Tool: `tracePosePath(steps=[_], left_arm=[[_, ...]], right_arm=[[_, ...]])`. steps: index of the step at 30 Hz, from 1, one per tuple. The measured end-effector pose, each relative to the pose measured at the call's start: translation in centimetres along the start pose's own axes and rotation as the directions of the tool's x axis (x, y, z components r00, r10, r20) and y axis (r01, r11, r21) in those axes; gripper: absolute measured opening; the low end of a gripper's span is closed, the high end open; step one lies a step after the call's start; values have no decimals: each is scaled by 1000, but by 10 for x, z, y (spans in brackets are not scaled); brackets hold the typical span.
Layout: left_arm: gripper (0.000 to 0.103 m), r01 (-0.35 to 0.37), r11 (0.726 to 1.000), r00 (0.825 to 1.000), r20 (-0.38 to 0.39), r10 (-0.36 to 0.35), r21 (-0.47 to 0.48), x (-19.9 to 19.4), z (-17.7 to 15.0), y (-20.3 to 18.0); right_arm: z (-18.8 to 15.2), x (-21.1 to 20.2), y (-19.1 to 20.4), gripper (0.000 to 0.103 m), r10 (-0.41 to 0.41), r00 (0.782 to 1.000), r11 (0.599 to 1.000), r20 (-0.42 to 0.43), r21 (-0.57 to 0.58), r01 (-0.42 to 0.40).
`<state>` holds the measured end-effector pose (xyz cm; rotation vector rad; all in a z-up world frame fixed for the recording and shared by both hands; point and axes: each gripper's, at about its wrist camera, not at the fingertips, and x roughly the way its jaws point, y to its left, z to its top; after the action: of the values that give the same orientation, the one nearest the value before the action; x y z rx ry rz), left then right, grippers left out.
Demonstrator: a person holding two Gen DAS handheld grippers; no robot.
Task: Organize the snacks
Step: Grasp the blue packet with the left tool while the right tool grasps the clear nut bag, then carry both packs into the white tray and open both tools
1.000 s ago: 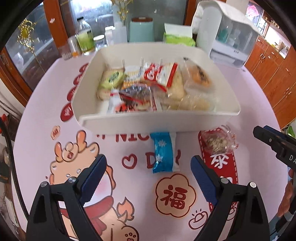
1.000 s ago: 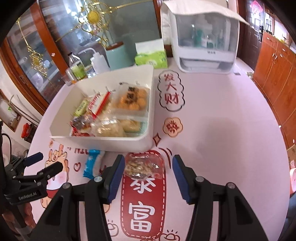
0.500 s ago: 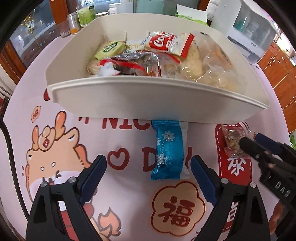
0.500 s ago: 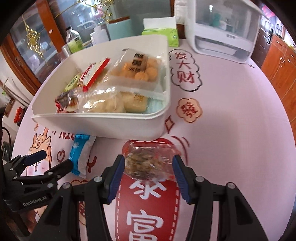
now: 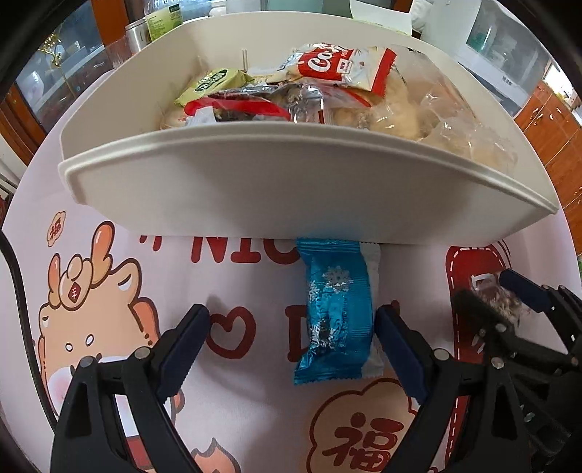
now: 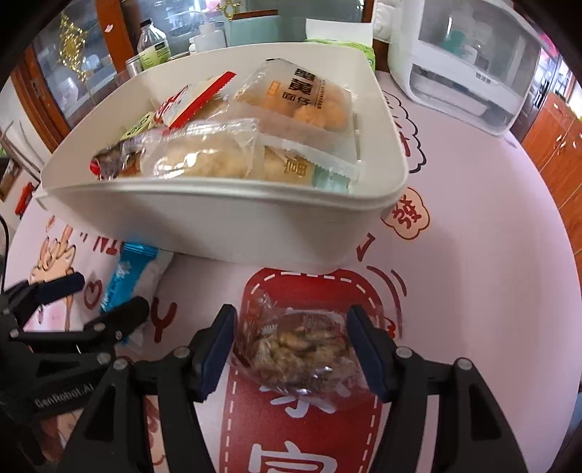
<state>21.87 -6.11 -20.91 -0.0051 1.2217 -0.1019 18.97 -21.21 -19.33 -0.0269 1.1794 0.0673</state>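
Note:
A white bin [image 5: 276, 189] [image 6: 232, 222] full of wrapped snacks stands on the pink printed tablecloth. In front of it lies a blue snack packet [image 5: 336, 316] [image 6: 125, 271], inside the span of my left gripper [image 5: 293, 345], close to the right finger; the jaws stand wide and touch nothing. A clear packet of brown nutty snack [image 6: 298, 351] [image 5: 503, 303] lies on the red patch, between the fingers of my right gripper [image 6: 289, 351]. Those jaws are opening, and the pads stand just off the wrapper's sides.
Behind the bin are a white appliance [image 6: 469, 62], a green tissue box [image 6: 342, 43], a pale green canister [image 6: 251, 25], bottles and jars [image 6: 152, 47]. Wooden cabinets [image 6: 556, 145] stand at the right. Each gripper shows at the edge of the other's view.
Both grippers have sunk toward the table and closed in on their packets. The right jaws have spread wider around the clear packet.

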Motion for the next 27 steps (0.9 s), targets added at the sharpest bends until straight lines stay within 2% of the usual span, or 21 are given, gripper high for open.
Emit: tracePosePath(steps=[2, 5, 7, 8, 9, 10, 18, 27], left_arm=[[91, -12, 1000, 1000, 6, 12, 13, 3, 2, -1], [77, -25, 999, 999, 32, 24, 33, 0, -3, -2], [54, -38, 998, 998, 52, 35, 47, -2, -5, -4], [48, -37, 998, 998, 60, 34, 50, -2, -5, -6], [36, -34, 998, 997, 64, 31, 49, -4, -6, -6], [31, -29, 999, 998, 65, 26, 45, -5, -5, -6], [29, 39, 999, 995, 87, -40, 10, -20, -8, 3], [29, 106, 994, 986, 129, -101, -36, -66, -15, 17]], right_arm=[[-4, 3, 2, 64, -14, 1000, 1000, 1, -13, 14], [-9, 1, 1, 62, -8, 1000, 1000, 27, -10, 8], [-11, -2, 1, 55, -8, 999, 1000, 38, -9, 8], [-12, -3, 1, 54, -8, 999, 1000, 40, -8, 8], [-14, -3, 2, 53, -9, 999, 1000, 42, -8, 9], [-16, -4, 2, 53, -9, 999, 1000, 44, -5, 9], [-26, -12, 1, 51, 39, 998, 998, 45, 40, -40], [-36, -39, 8, 51, 101, 992, 993, 71, 56, -105]])
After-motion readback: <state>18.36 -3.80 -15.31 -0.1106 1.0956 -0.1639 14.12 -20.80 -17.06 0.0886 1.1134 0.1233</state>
